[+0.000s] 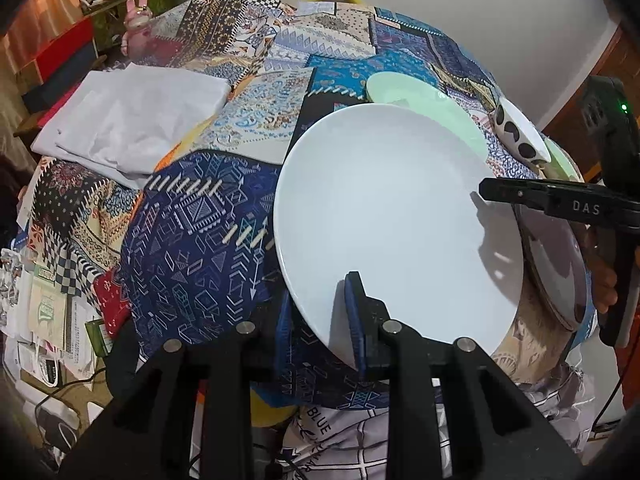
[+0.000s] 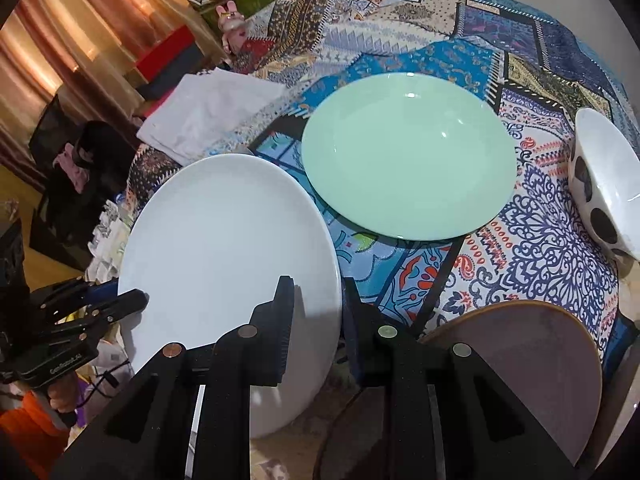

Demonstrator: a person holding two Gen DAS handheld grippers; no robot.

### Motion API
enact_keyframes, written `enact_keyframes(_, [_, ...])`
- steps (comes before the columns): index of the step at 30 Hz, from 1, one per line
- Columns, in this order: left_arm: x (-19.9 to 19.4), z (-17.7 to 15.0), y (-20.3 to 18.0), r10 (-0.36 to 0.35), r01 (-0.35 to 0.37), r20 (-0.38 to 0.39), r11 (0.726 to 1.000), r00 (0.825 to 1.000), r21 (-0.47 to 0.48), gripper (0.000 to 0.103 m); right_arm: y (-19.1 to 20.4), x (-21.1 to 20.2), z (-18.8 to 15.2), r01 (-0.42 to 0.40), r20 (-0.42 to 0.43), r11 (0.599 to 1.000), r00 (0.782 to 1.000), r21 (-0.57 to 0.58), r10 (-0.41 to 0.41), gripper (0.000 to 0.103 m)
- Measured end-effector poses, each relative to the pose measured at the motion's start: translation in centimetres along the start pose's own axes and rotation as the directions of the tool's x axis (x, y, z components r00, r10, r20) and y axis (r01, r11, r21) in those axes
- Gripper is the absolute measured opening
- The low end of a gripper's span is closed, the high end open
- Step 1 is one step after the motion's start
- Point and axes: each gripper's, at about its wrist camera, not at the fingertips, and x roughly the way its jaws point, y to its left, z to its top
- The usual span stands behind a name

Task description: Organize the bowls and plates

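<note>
Centre frame, both views: white plate point(image 1: 384, 220) held off the patchwork cloth point(image 1: 192, 248) by two grippers at once, one on each side of the rim.
Left gripper point(image 1: 322, 320): narrow, pads pinching the plate's near edge at the bottom of the left wrist view.
Right gripper point(image 2: 316, 320): narrow, clamped on the opposite rim, one pad above the plate and one below.
Why two grips: likely a steadying hold, since a wide, slick disc would tip from one edge alone.
Plate: glossy, shallow, round, plain white, probably ceramic.
Green plate point(image 2: 408, 156): upper centre of the right wrist view, flat on the cloth, smooth and pale mint, a plausible base for stacking.
Spotted bowl point(image 2: 604, 188): right edge, white with black blotches, apart from the plates.
Brown plate point(image 2: 520, 364): lower right, matte, dark-rimmed.
Folded white cloth point(image 1: 132, 128): upper left, soft and creased.
</note>
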Motion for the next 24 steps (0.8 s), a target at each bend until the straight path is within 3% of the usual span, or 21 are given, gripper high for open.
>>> enact_keyframes(10, [-1.4,1.7,-2.8,0.002,-0.006,0.060,0.998,0.998,0.064,0.026,-1.5,-3.1,-0.9,0.018,0.075,0.998,0.997,0.058,-0.023,0.022])
enact_keyframes(24, [-2.5,3.7,-7.8,-0.071,0.055,0.109,0.987,0.991,0.148,0.026,-4.7,-7.5,-3.1,0.052,0.148,0.987,0.986,0.149,-0.074,0.022])
